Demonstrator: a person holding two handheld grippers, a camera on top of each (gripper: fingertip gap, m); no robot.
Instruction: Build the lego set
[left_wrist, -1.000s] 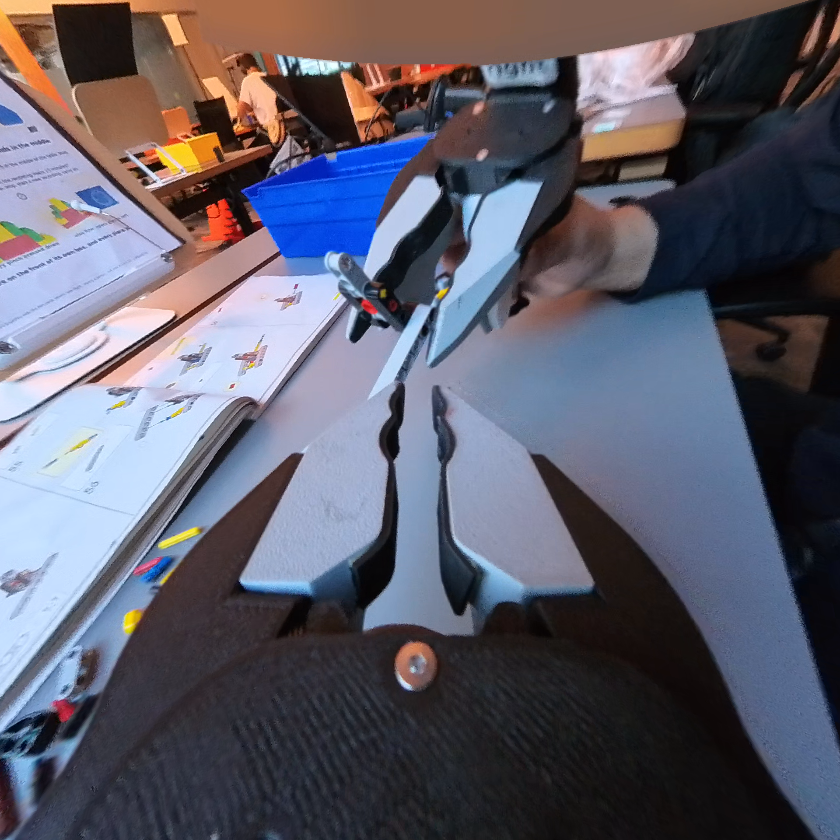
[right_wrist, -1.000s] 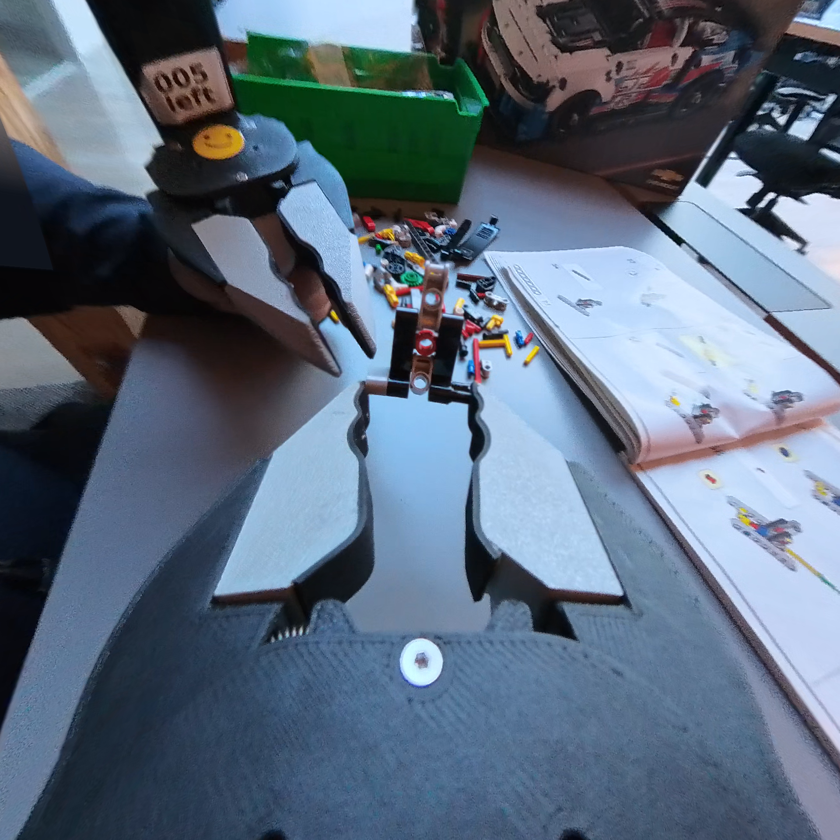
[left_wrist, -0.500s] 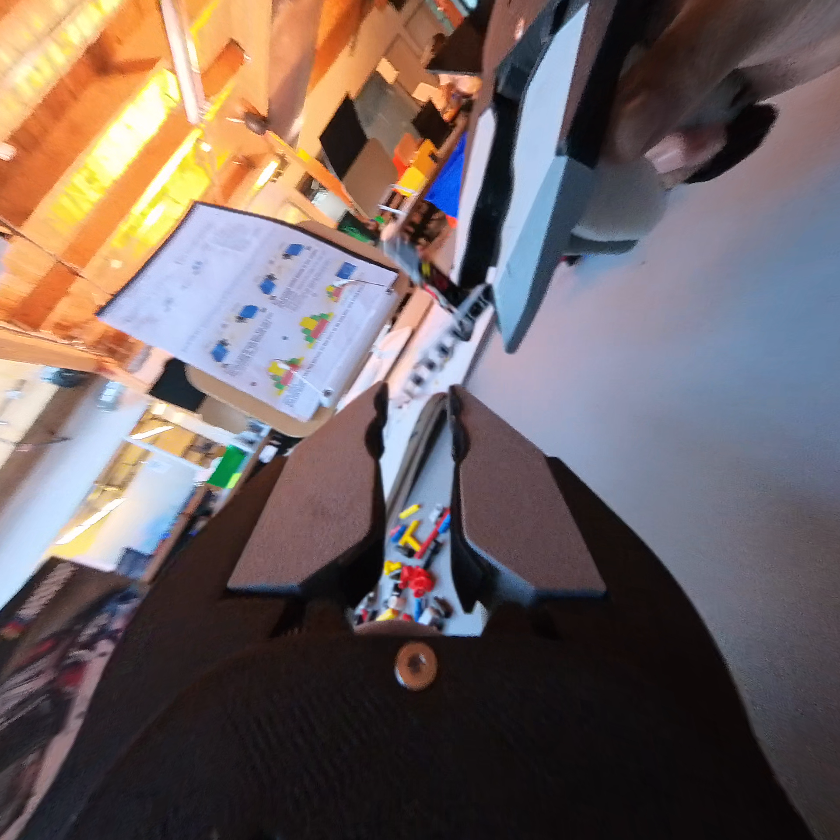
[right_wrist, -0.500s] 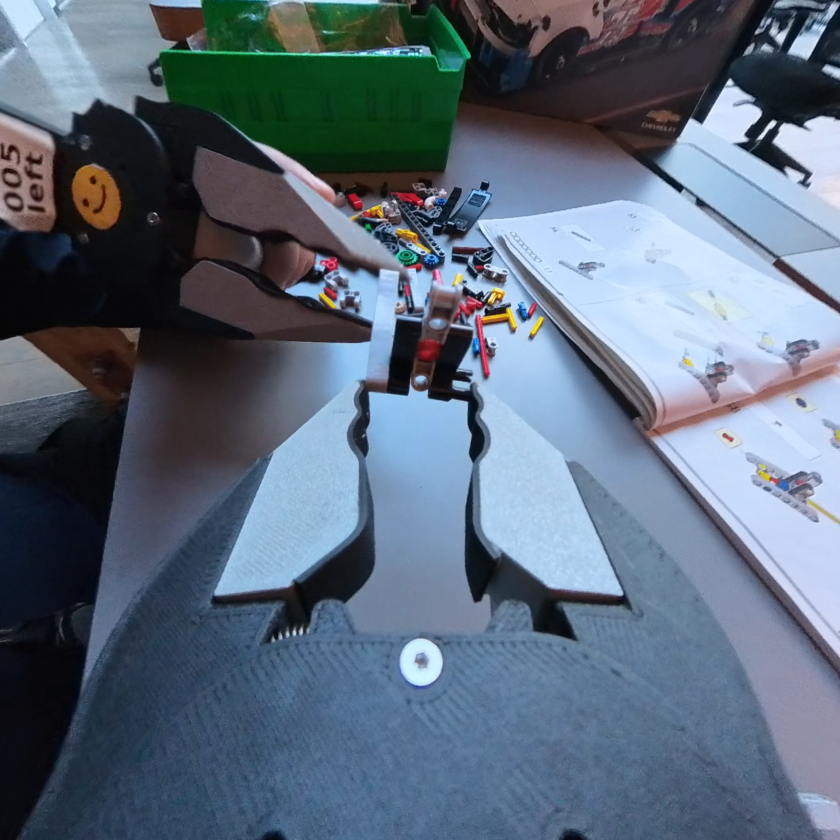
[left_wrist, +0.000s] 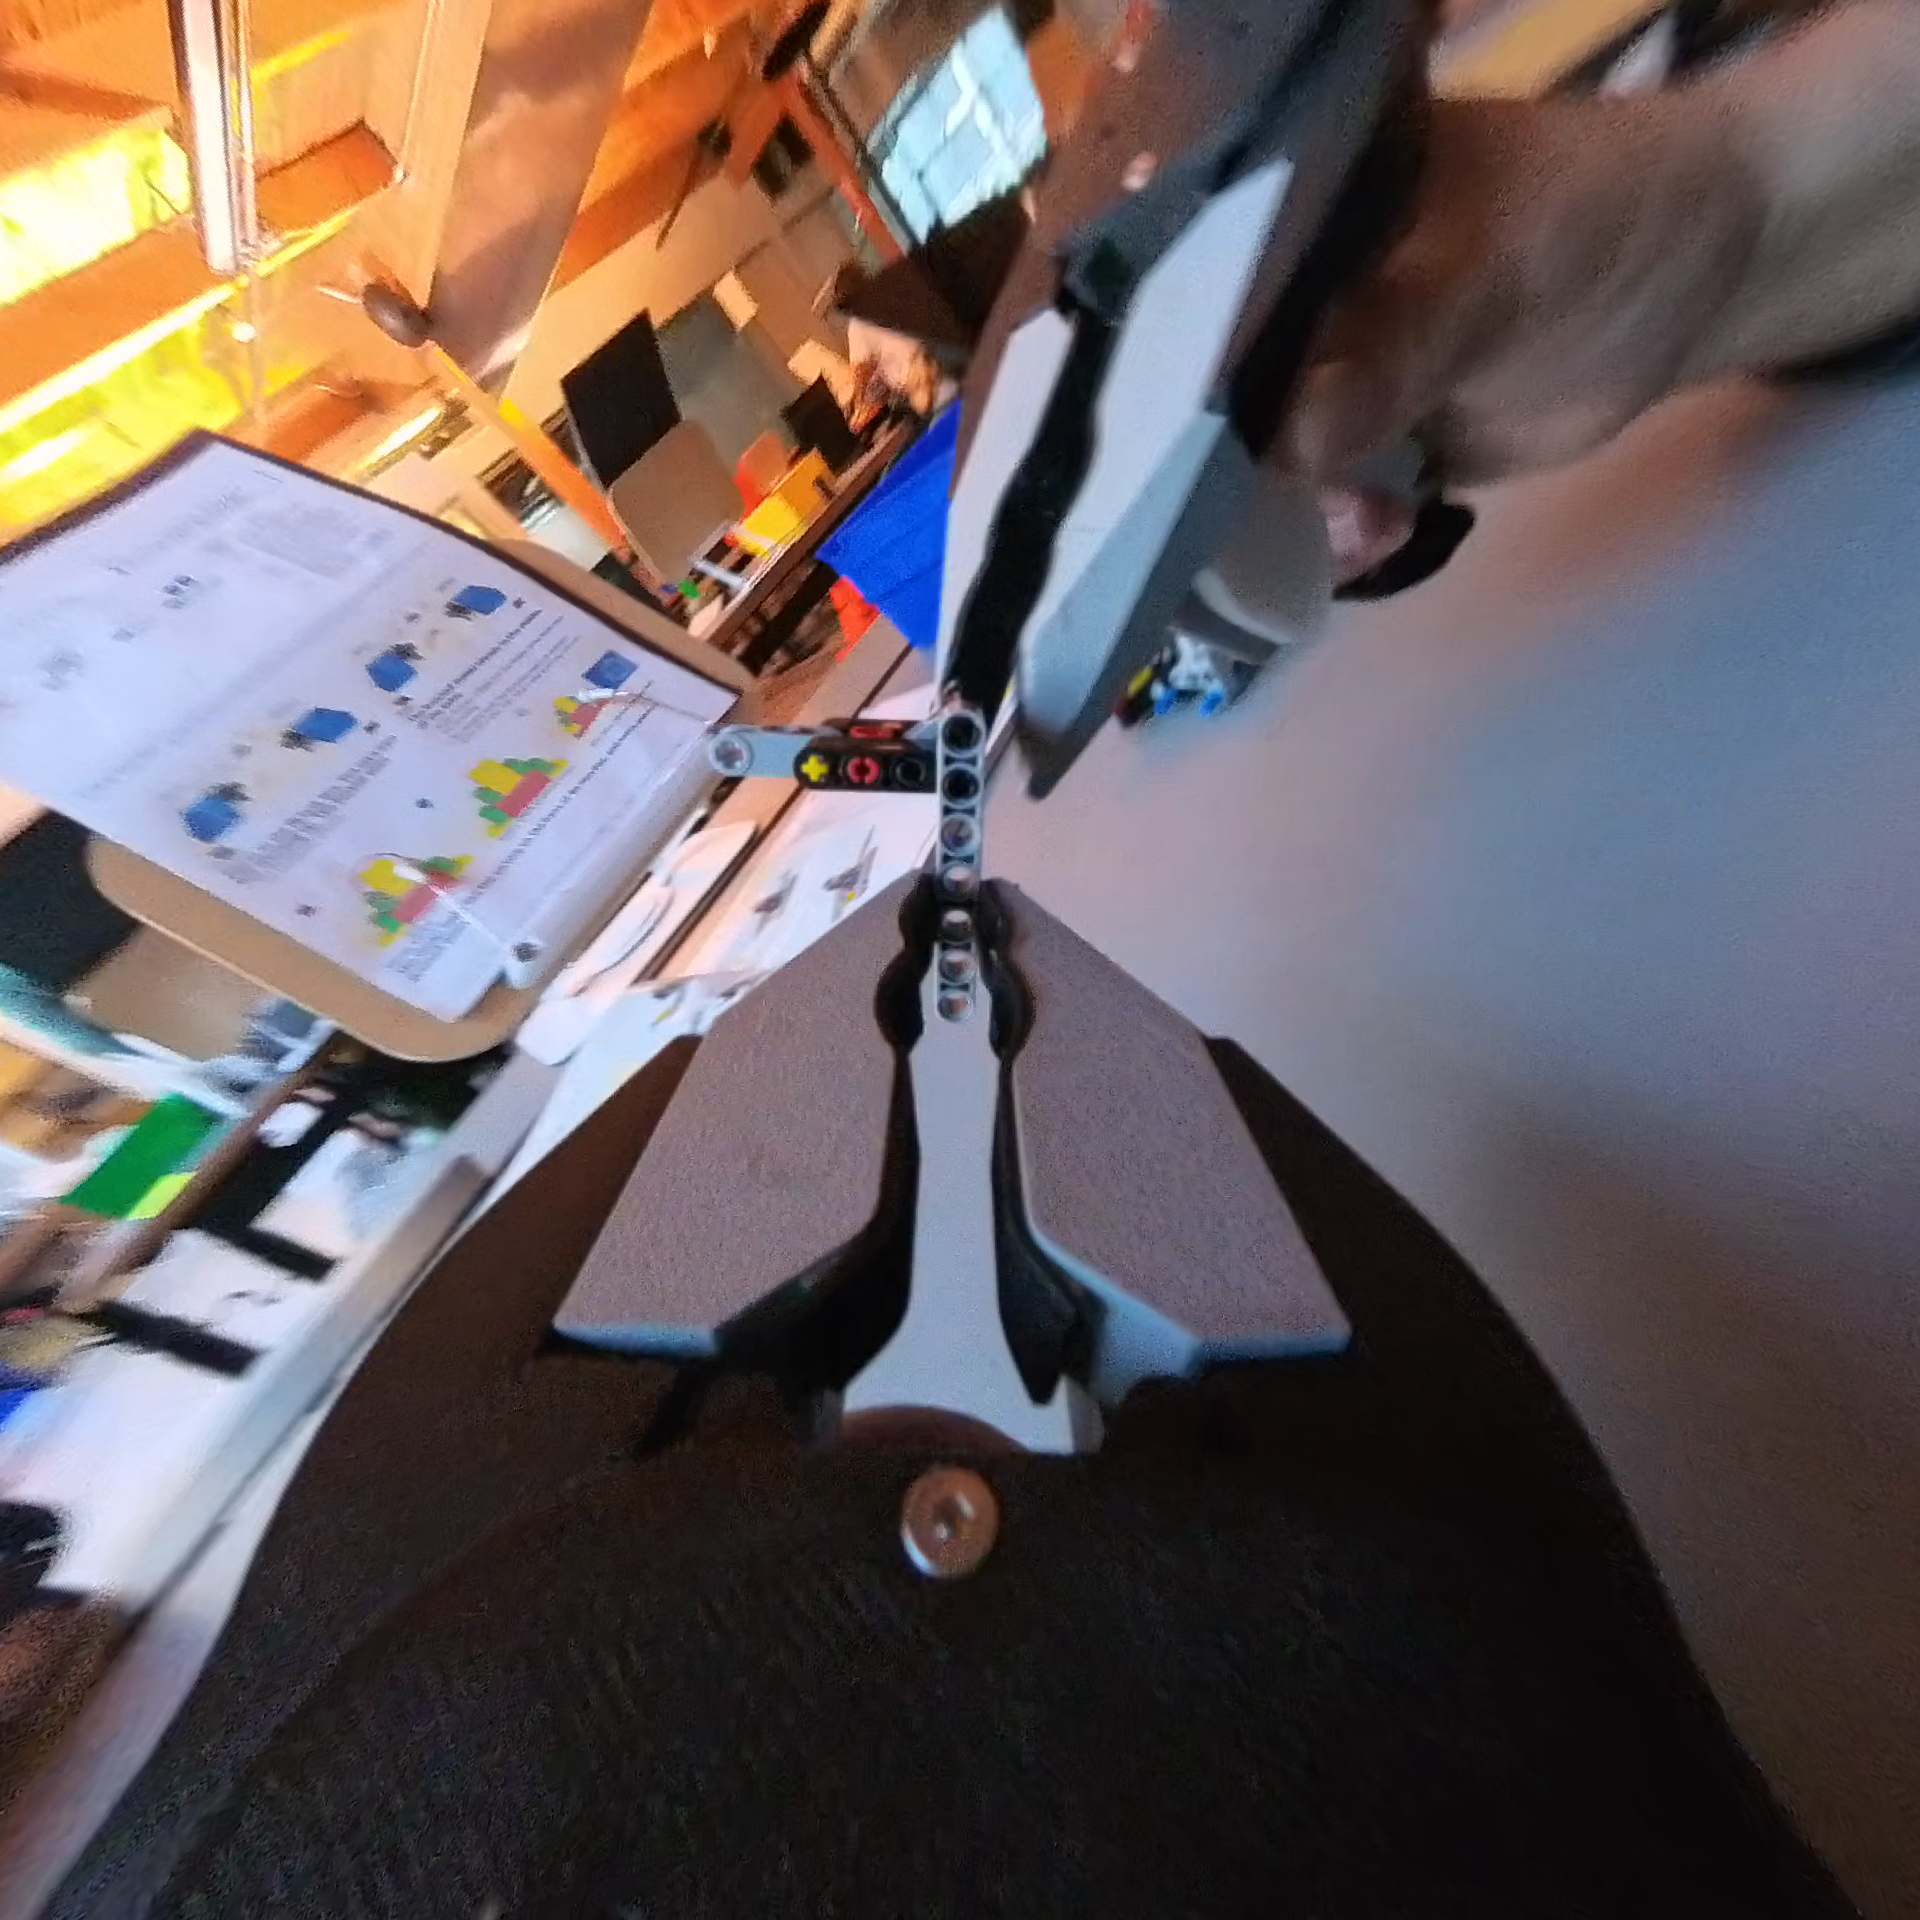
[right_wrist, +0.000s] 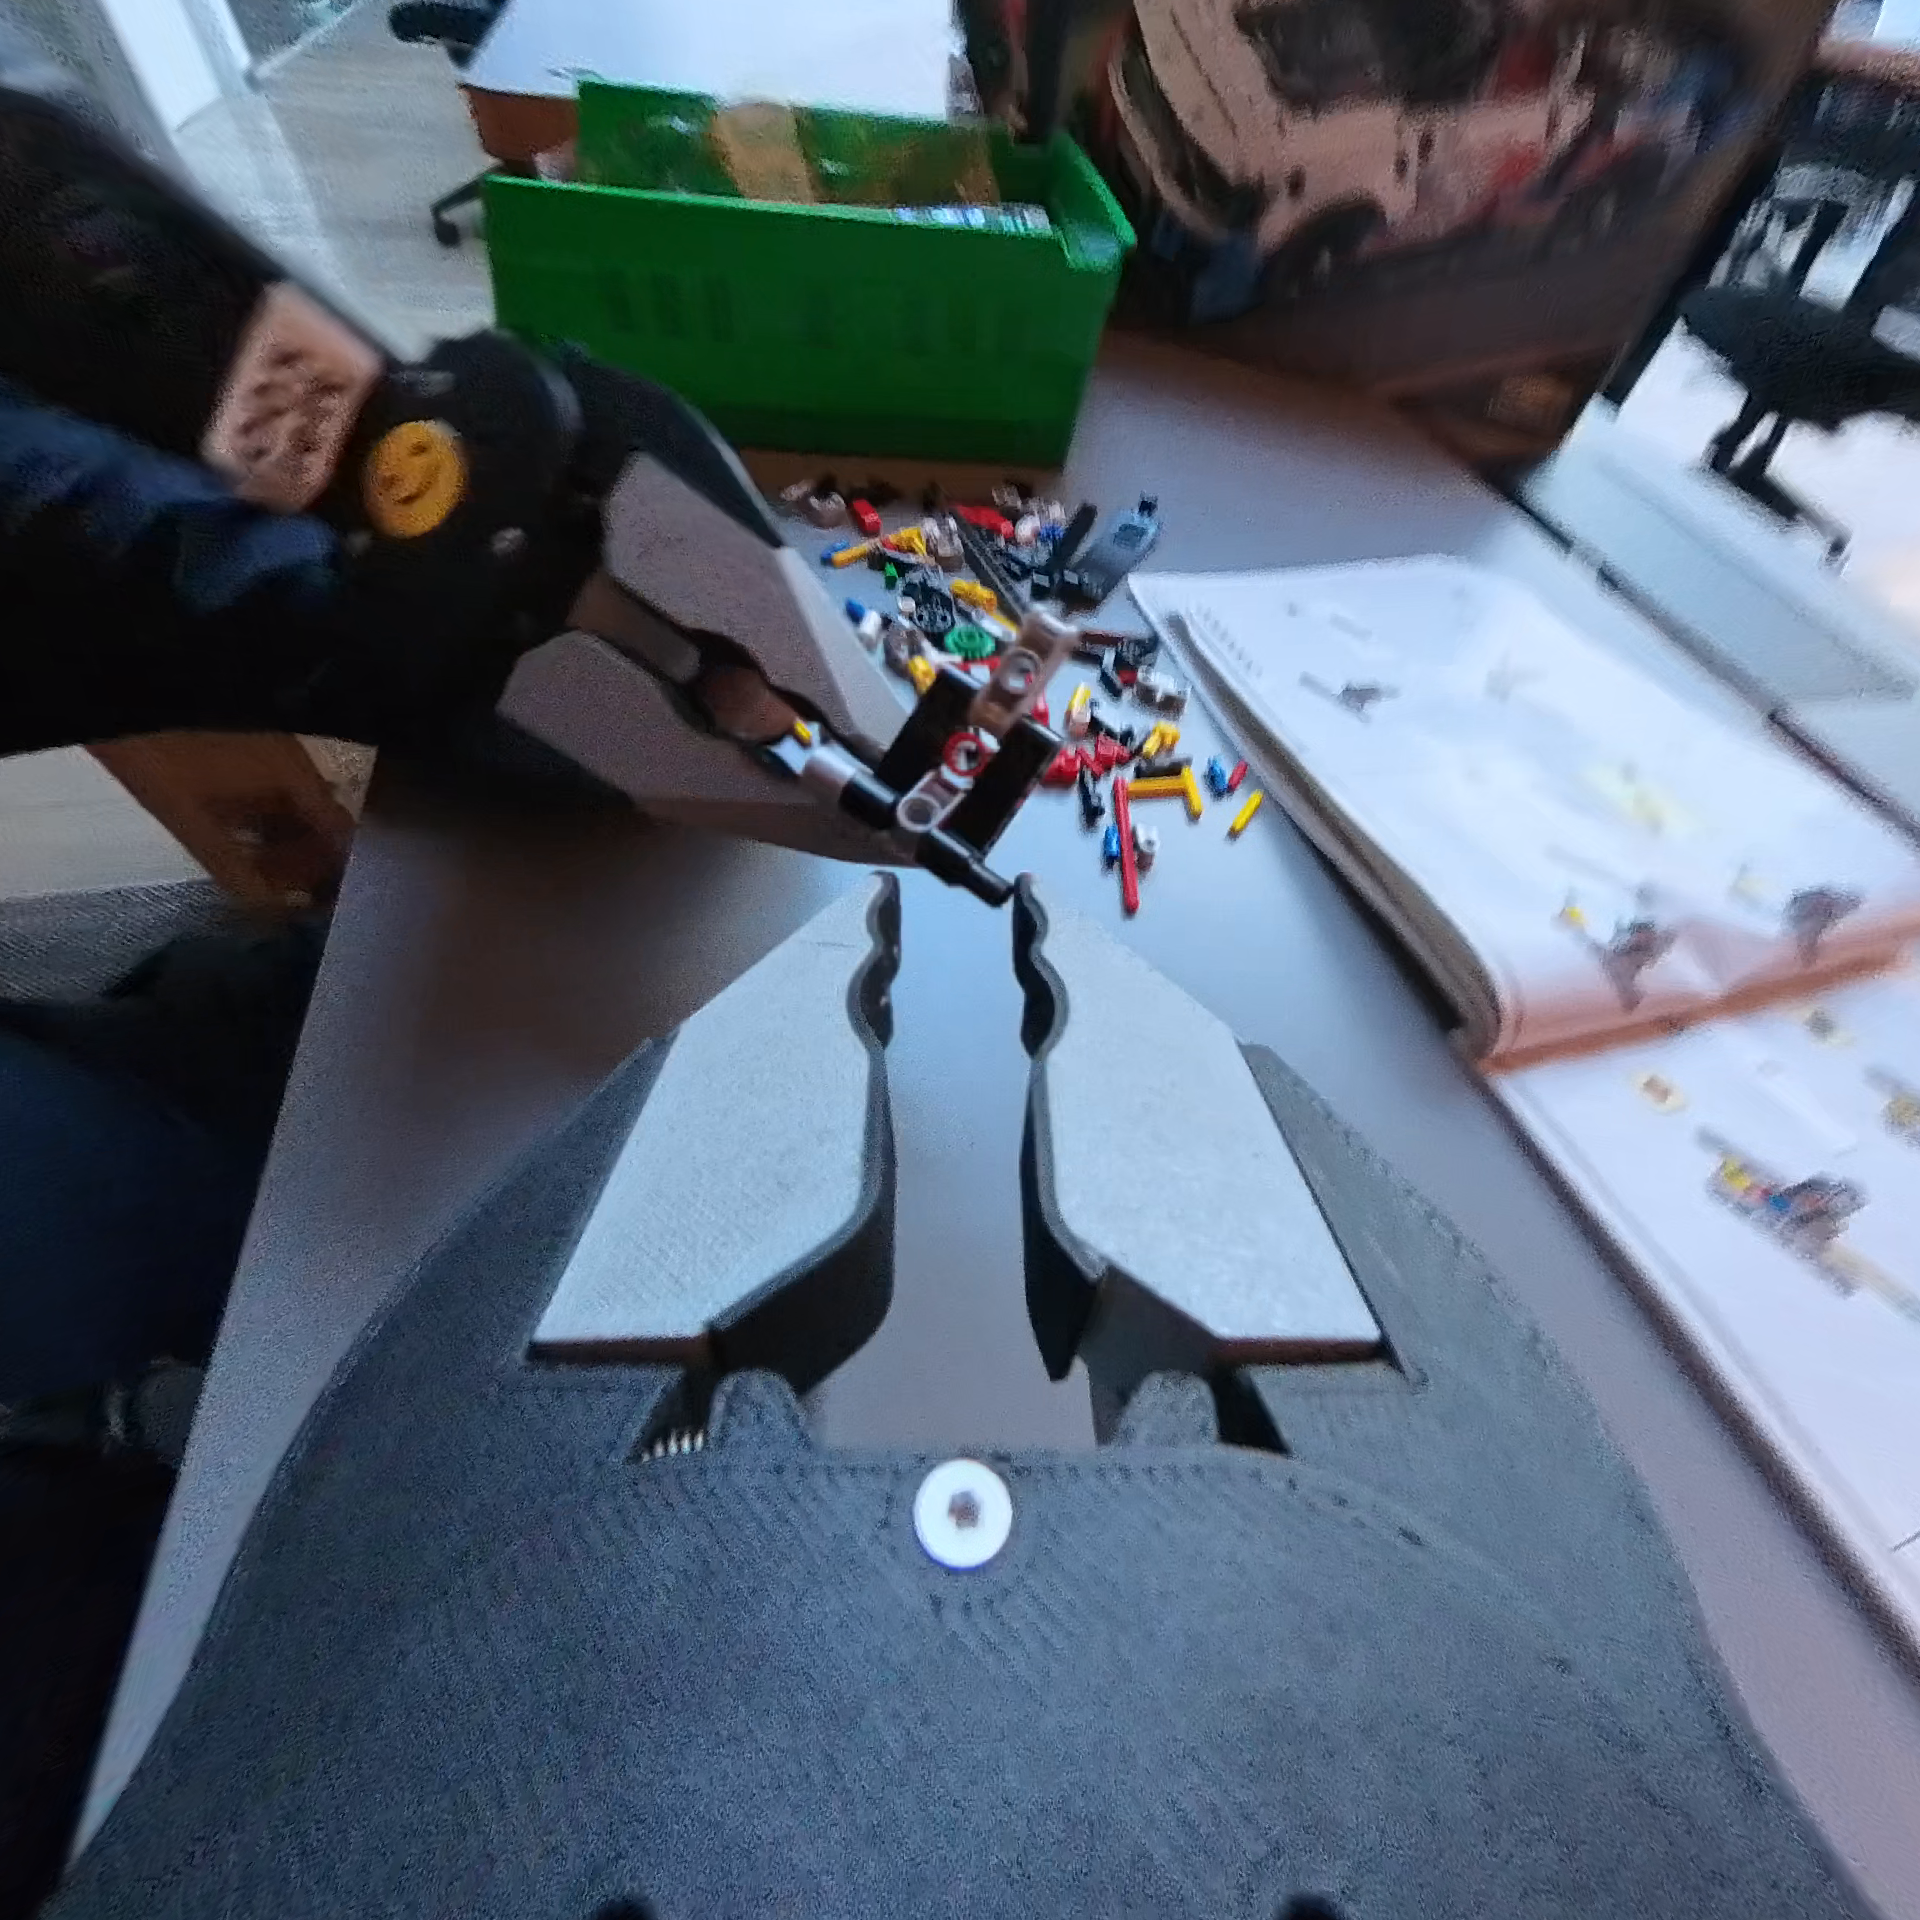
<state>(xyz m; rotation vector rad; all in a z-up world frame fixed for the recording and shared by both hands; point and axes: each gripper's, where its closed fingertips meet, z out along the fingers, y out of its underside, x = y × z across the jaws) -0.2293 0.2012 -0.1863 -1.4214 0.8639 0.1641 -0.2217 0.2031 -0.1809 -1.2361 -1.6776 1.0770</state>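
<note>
An open-plan office or lab workspace set up for toy-brick assembly: a grey table carries scattered small building pieces, an open instruction booklet, a green bin and the kit's box; monitors, desks and office chairs fill the background.

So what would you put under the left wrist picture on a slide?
Left gripper pinching a grey holed beam of a small brick assembly, right gripper close beyond, above a grey table.
</note>
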